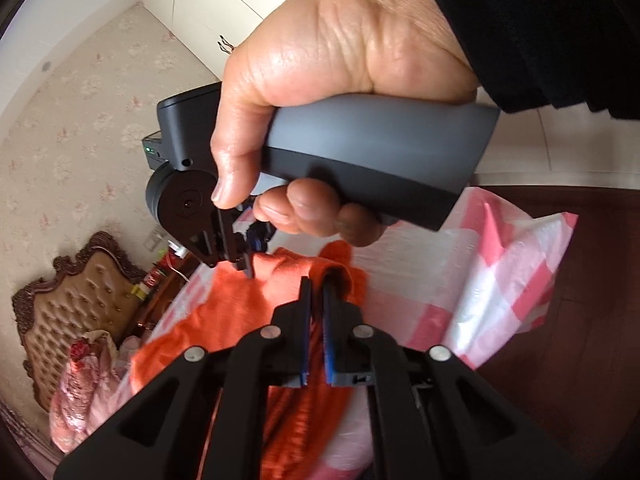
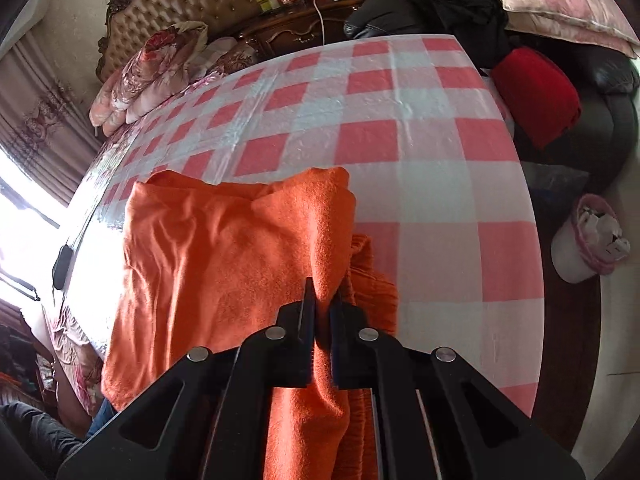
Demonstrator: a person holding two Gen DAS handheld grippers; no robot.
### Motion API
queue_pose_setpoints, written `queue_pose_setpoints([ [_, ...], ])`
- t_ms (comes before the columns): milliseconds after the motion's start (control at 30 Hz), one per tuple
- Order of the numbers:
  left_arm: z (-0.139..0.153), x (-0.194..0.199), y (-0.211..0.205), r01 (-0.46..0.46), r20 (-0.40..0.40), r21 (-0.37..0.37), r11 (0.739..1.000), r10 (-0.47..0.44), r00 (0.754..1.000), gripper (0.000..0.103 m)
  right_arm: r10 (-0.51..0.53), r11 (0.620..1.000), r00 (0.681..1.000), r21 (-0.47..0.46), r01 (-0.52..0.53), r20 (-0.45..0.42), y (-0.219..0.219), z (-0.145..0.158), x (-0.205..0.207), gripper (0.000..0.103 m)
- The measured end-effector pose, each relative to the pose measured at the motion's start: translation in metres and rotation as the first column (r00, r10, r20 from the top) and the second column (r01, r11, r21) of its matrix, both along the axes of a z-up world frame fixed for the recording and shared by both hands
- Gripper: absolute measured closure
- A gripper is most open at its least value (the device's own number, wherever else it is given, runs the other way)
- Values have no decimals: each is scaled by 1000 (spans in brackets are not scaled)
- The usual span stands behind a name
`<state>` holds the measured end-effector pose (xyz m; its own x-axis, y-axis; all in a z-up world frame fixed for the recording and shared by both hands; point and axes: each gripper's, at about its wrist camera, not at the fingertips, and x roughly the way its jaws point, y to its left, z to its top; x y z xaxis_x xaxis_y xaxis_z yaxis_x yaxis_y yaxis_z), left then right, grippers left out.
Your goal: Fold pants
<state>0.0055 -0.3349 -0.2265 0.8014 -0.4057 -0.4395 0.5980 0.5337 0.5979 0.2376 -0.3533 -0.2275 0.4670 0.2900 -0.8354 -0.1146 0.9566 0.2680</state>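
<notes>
Pants (image 2: 224,248) in both grippers (pinched)

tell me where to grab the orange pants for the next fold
Judging from the pose, take the orange pants at the far folded edge, coming from above the checkered tablecloth; both hand-held grippers, left and right, already pinch the near end.

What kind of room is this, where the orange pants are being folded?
Most likely a home bedroom. A tufted headboard with a carved wooden frame stands against the wall, floral bedding is heaped in front of it, and the orange pants lie on a red-and-white checked cover.
</notes>
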Motion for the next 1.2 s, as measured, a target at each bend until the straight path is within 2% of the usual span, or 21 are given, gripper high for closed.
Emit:
queue_pose_setpoints([
  [100, 9, -2, 13, 42, -77, -50, 998, -46, 996, 75, 14, 998, 999, -69, -11, 47, 7, 1, -10, 95],
  [133, 15, -3, 22, 45, -110, -82, 996, -54, 992, 72, 13, 995, 998, -103, -7, 64, 9, 3, -14, 86],
  [167, 30, 1, 41, 18, -194, -142, 990, -45, 980, 71, -11, 989, 997, -147, 23, 80, 8, 6, -19, 72],
  [200, 39, 6, 59, -13, -268, -196, 981, -40, 963, 71, -53, 978, 993, -196, 74, 108, 5, 12, -27, 69],
  [267, 63, 31, 112, -151, -437, -344, 927, -15, 899, 71, -96, 961, 980, -238, 137, 177, 2, 27, -51, 68],
  [300, 74, 55, 147, -267, -502, -412, 871, 27, 864, 73, -92, 961, 972, -238, 144, 217, 4, 36, -68, 68],
  [367, 83, 98, 191, -383, -511, -479, 790, 105, 853, 79, -68, 970, 963, -208, 125, 260, 15, 43, -91, 68],
  [400, 82, 128, 209, -412, -494, -477, 776, 151, 856, 83, -44, 979, 961, -182, 97, 275, 26, 42, -103, 69],
  [467, 69, 180, 226, -428, -535, -453, 782, 146, 832, 86, -4, 982, 958, -180, 58, 285, 46, 34, -114, 69],
  [533, 46, 227, 225, -389, -579, -385, 837, 110, 808, 88, -10, 964, 965, -253, 78, 261, 61, 9, -117, 69],
  [567, 26, 255, 222, -376, -643, -339, 863, 79, 762, 89, -27, 958, 970, -272, 94, 241, 62, 0, -116, 72],
  [633, 9, 294, 228, -394, -643, -293, 871, 125, 755, 93, -64, 953, 969, -274, 129, 237, 56, -17, -116, 74],
  [733, 10, 340, 233, -451, -627, -274, 849, 198, 754, 92, -81, 954, 969, -262, 142, 233, 55, -17, -116, 74],
  [800, 16, 349, 236, -480, -596, -250, 841, 257, 761, 93, -92, 951, 971, -270, 152, 223, 56, -16, -113, 74],
  [900, 42, 322, 244, -412, -600, -397, 820, 107, 793, 90, -83, 945, 972, -293, 147, 220, 58, -17, -113, 74],
  [933, 46, 309, 246, -377, -597, -423, 824, 60, 800, 82, -81, 946, 971, -289, 145, 223, 57, -18, -113, 74],
  [1000, 35, 285, 237, -339, -612, -397, 853, 30, 791, 74, -86, 950, 970, -275, 149, 227, 56, -20, -113, 73],
  [1067, 7, 284, 226, -351, -653, -321, 880, 63, 754, 74, -89, 948, 969, -278, 154, 232, 57, -21, -114, 73],
  [1100, -12, 291, 224, -378, -667, -267, 886, 114, 737, 83, -86, 946, 968, -285, 154, 237, 58, -22, -115, 73],
  [1133, -17, 294, 227, -393, -653, -280, 876, 126, 747, 89, -82, 943, 967, -295, 153, 240, 59, -22, -116, 73],
  [1200, -5, 289, 229, -419, -619, -278, 865, 172, 766, 89, -76, 935, 969, -320, 151, 236, 64, -22, -117, 73],
])
